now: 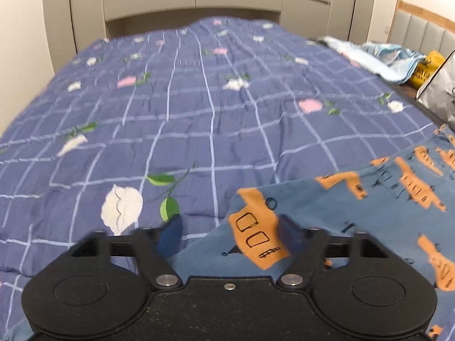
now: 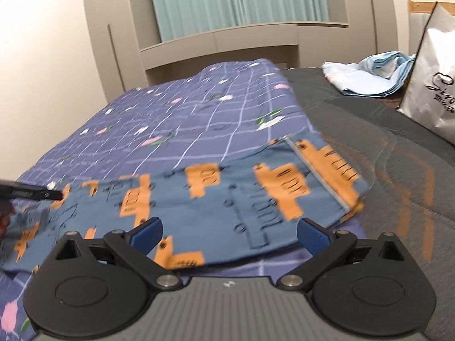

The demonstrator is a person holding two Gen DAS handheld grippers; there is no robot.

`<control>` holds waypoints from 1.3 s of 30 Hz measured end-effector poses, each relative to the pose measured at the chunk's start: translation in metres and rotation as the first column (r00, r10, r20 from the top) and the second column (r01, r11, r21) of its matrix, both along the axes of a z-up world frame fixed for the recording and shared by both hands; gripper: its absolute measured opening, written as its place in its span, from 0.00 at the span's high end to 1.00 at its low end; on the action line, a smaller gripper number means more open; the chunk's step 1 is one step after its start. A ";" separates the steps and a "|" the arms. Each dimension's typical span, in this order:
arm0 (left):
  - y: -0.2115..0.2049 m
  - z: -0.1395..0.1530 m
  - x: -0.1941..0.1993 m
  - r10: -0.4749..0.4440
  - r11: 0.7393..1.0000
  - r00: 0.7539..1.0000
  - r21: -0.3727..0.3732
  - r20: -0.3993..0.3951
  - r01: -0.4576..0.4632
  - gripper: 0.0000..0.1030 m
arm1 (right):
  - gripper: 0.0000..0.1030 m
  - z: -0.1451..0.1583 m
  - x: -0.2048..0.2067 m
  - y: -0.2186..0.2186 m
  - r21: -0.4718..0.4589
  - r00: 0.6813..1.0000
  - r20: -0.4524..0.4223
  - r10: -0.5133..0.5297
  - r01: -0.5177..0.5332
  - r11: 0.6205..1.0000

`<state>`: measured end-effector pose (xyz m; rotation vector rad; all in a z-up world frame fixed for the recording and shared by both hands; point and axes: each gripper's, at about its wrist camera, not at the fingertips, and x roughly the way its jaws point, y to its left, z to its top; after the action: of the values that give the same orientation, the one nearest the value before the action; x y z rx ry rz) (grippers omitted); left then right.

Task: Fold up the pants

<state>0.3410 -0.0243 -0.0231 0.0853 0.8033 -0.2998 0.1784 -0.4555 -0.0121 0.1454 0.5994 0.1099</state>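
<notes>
The pants [image 2: 216, 204] are blue with an orange vehicle print and lie on a purple checked floral quilt [image 2: 182, 119]. In the right wrist view they stretch from left to right, hem end at the right. My right gripper [image 2: 230, 234] is open, its blue fingertips [image 2: 148, 233] spread just above the pants' near edge. My left gripper [image 1: 227, 234] is open over a corner of the pants [image 1: 355, 204], with cloth lying between its fingers [image 1: 170, 236]. The left gripper's tip [image 2: 31, 193] shows at the left edge of the right wrist view.
A white paper bag [image 2: 432, 79] and a crumpled light blue cloth [image 2: 372, 71] sit at the far right on a dark grey mattress [image 2: 398, 147]. A yellow bag [image 1: 426, 68] lies near them. A beige wardrobe [image 2: 221, 39] and a green curtain stand behind the bed.
</notes>
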 end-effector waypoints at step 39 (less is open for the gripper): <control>-0.081 -0.013 -0.108 -0.094 0.995 0.990 -0.014 0.101 0.096 0.05 | 0.15 -0.028 0.020 -0.093 0.268 0.958 -0.061 -0.281 0.287 0.919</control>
<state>0.2332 -0.1051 -0.0361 0.1204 0.6979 -0.3897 0.1984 -0.5485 -0.0400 0.5027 0.5767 -0.0926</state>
